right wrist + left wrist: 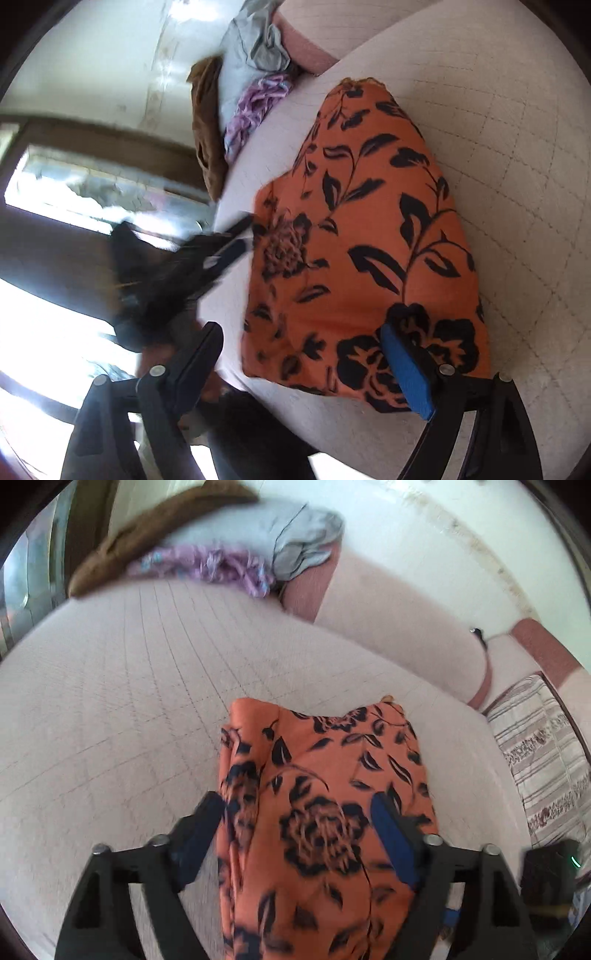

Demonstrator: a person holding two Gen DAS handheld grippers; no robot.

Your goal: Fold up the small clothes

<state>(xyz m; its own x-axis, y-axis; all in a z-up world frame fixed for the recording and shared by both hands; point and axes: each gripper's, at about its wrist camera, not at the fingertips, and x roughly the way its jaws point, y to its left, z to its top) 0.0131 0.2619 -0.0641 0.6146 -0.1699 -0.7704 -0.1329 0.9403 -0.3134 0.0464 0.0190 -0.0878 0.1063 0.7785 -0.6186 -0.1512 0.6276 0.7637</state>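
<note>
An orange garment with a black flower print [317,812] lies folded on the pale quilted bed [110,701]. It also shows in the right wrist view [369,229]. My left gripper [299,805] is open, its fingers spread on either side of the garment's near end. In the right wrist view the left gripper [240,236] is blurred at the garment's left edge. My right gripper [303,343] is open over the garment's near edge, with its right blue pad [406,373] above the cloth.
A pile of clothes lies at the bed's far end: a brown one [155,535], a purple one [207,565] and a grey one [295,542]. A white wall [424,535] is behind. A striped cloth [543,753] lies to the right. A window [92,192] is at left.
</note>
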